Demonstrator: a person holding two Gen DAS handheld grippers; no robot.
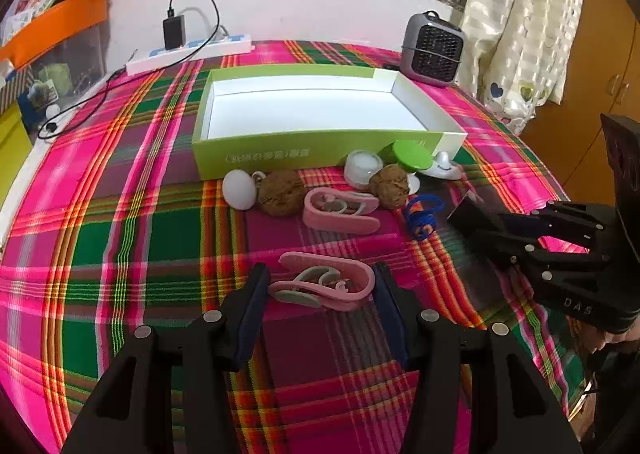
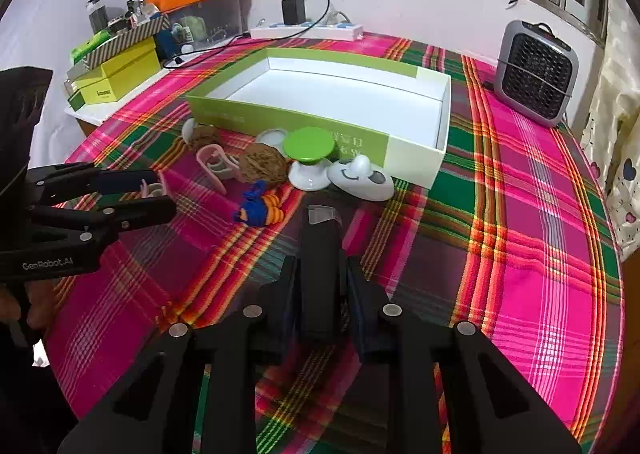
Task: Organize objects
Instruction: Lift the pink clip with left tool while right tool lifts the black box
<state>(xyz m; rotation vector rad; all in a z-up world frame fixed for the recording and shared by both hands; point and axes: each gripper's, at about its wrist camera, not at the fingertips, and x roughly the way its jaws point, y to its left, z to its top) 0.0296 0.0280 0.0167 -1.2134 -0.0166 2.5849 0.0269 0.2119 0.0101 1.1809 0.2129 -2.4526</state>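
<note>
Across the middle of both frames the green box (image 1: 320, 109) sits empty, so sorting has barely begun. Below it, the left gripper (image 1: 320, 286) clamps a pink clip (image 1: 324, 286); the right gripper (image 2: 320, 286) squeezes a black block (image 2: 320, 274). Remaining trinkets wait beside the box.

Home: plaid tablecloth (image 1: 120, 246), heart curtain (image 1: 516, 25)
</note>
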